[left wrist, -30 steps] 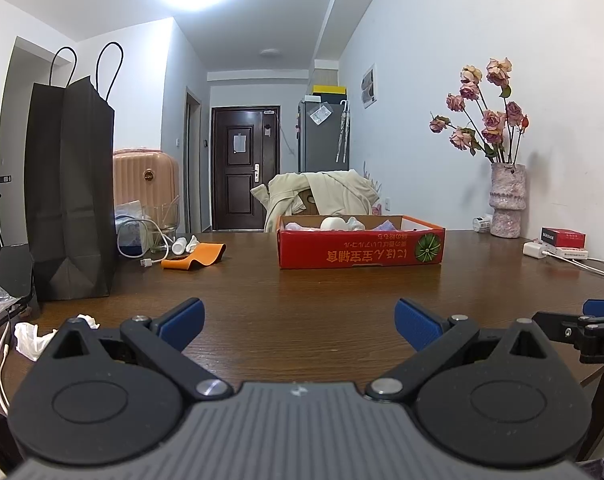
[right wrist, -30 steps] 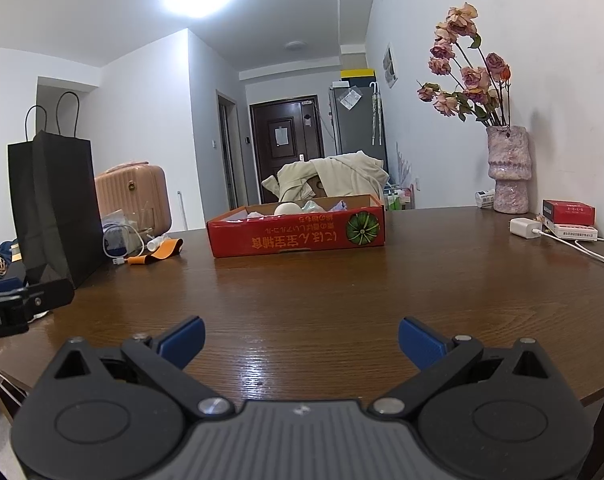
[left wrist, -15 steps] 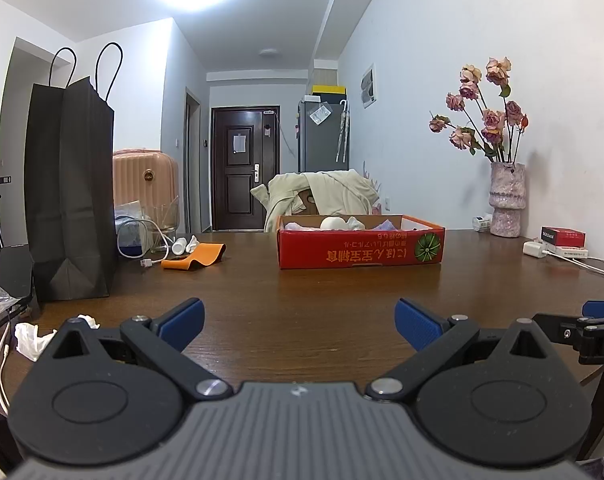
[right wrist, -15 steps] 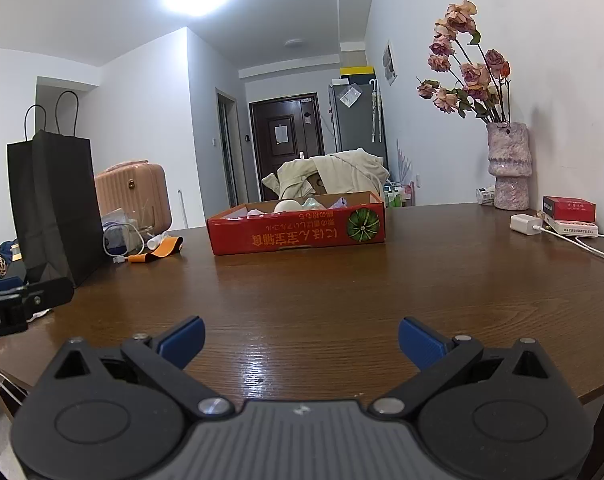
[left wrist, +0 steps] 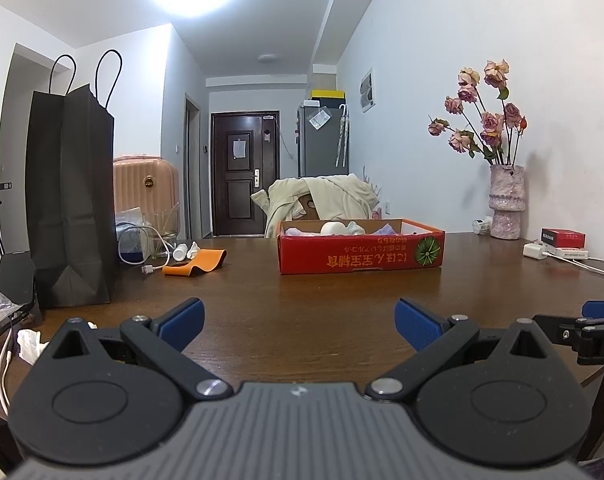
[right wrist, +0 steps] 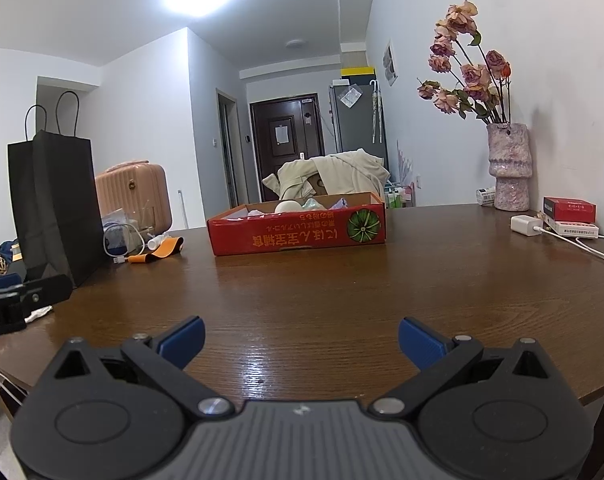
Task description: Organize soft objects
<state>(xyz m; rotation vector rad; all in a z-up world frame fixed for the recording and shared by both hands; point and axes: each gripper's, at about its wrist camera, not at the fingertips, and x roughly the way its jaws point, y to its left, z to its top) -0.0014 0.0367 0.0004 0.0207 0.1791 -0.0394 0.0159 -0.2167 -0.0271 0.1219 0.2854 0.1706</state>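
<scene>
Both the left gripper [left wrist: 297,322] and right gripper [right wrist: 301,340] gape wide and empty above the bench [right wrist: 342,288], facing the red box [right wrist: 297,229] of soft things.

The red box [right wrist: 297,232] hid most of its soft contents [left wrist: 336,227] behind its front wall (only pale tops showed), its upside-down lettering was too small to read, and the other tongs [left wrist: 594,326] were cut off by the frame edge.

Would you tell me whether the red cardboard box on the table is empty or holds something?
Not empty: the red box is open-topped, with pale soft items showing above its rim.
</scene>
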